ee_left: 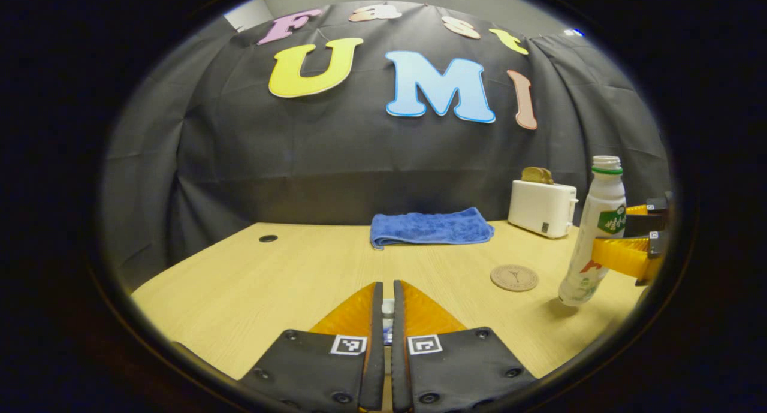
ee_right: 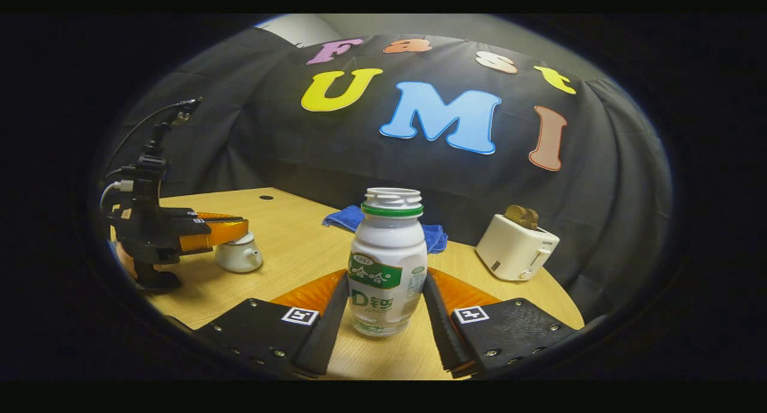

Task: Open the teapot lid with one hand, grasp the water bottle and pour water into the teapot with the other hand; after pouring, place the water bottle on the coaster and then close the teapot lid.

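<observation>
Pale wood-grain worktop (ee_left: pixel 287 281) spanning the lower frame, carrying a folded blue towel (ee_left: pixel 431 228) at centre rear, a white toaster (ee_left: pixel 542 208) at right rear, a round coaster (ee_left: pixel 514 277) lying right of centre, and a small white teapot (ee_right: pixel 238 254) sitting at left.

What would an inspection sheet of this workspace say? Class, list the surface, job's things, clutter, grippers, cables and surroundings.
Surface: light wooden table with a small round hole.
Job's things: water bottle, uncapped, upright; teapot; round coaster, bare.
Clutter: folded blue towel; white toaster holding bread.
Grippers: left hand-held gripper nearly closed on the teapot's lid knob; right hand-held gripper clamps the bottle.
Cables: thin cables above the left gripper.
Surroundings: black cloth wall.
</observation>
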Demonstrator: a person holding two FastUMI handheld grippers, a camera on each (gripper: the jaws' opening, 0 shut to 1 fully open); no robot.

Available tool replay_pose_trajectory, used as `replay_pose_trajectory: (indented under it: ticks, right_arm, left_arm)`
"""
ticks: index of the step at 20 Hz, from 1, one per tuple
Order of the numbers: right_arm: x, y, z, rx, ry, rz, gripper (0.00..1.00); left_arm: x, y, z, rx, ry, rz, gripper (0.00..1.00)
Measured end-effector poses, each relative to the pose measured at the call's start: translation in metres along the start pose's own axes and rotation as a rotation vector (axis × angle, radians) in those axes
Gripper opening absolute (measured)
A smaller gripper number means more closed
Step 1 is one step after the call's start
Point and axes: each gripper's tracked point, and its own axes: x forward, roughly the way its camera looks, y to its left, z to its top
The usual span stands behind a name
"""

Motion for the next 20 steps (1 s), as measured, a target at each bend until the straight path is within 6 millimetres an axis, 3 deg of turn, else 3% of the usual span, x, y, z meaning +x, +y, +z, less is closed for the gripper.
replay_pose_trajectory:
  ticks: [4,5,6,8,11,15,16,17,20]
  right_arm:
    - [0.0,-0.004,-0.002,0.009,0.01,-0.012,0.68]
    - [0.0,-0.005,-0.003,0.012,0.011,-0.012,0.68]
    - [0.0,-0.006,-0.004,0.014,0.014,-0.013,0.68]
    - [0.001,-0.008,-0.005,0.023,0.018,-0.017,0.68]
    - [0.006,-0.01,-0.006,0.058,0.021,-0.012,0.68]
    - [0.015,-0.012,-0.01,0.117,0.031,-0.005,0.67]
    - [0.018,-0.013,-0.013,0.126,0.038,-0.007,0.67]
    - [0.021,-0.013,-0.017,0.137,0.048,-0.005,0.67]
    - [0.027,-0.015,-0.022,0.172,0.067,-0.011,0.68]
  left_arm:
    - [-0.002,0.0,-0.004,0.018,-0.007,0.013,0.15]
    - [-0.002,0.0,-0.003,0.018,-0.011,0.015,0.1]
    - [-0.002,-0.001,-0.003,0.013,-0.013,0.011,0.2]
    - [-0.003,-0.001,0.0,0.005,-0.019,0.011,0.27]
    - [-0.012,-0.001,0.012,0.003,-0.056,0.012,0.27]
    - [-0.032,0.003,0.04,-0.001,-0.128,0.012,0.28]
    - [-0.038,0.005,0.045,-0.008,-0.137,0.012,0.24]
    - [-0.045,0.007,0.05,-0.015,-0.139,0.012,0.28]
    - [-0.061,0.018,0.052,-0.031,-0.132,0.024,0.28]
